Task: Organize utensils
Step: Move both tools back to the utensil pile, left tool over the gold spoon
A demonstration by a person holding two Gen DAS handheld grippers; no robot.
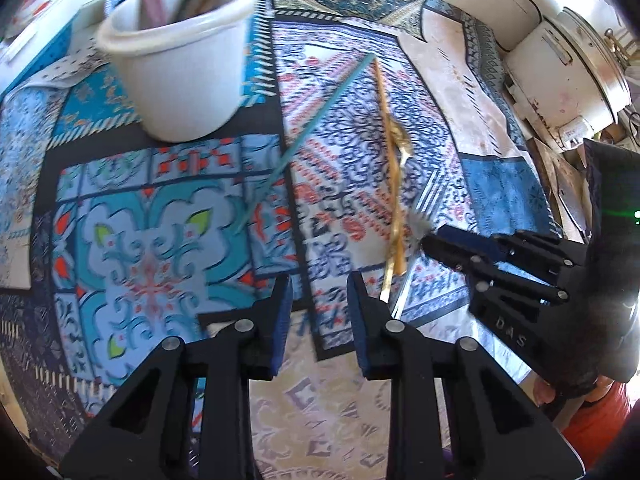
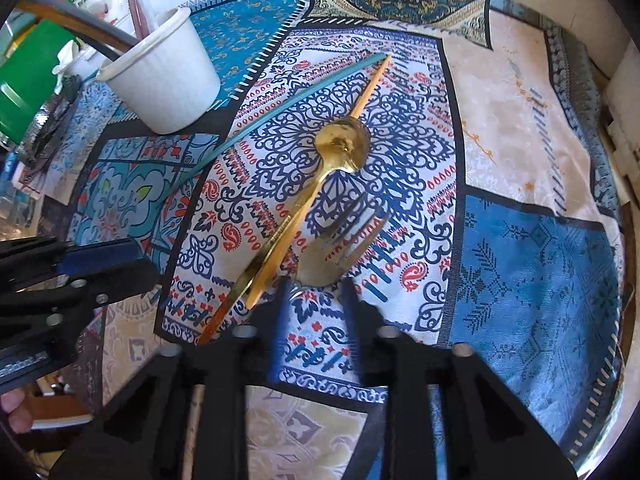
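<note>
A white cup (image 1: pixel 180 60) (image 2: pixel 164 80) holds several utensils and stands at the far left of the patterned cloth. A teal chopstick (image 1: pixel 304 136) (image 2: pixel 280 100), a gold chopstick (image 2: pixel 320 176), a gold spoon (image 2: pixel 340 148) (image 1: pixel 394 184) and a fork (image 2: pixel 344 240) lie on the cloth. My right gripper (image 2: pixel 316 284) is open, its fingertips on either side of the fork's neck just above the cloth; it also shows in the left wrist view (image 1: pixel 432 240). My left gripper (image 1: pixel 318 288) is open and empty, left of the gold utensils.
A white appliance (image 1: pixel 560 72) stands at the cloth's far right edge. A green container (image 2: pixel 24 80) and clutter sit left of the cup. The cloth (image 2: pixel 540 240) lies flat on the right side.
</note>
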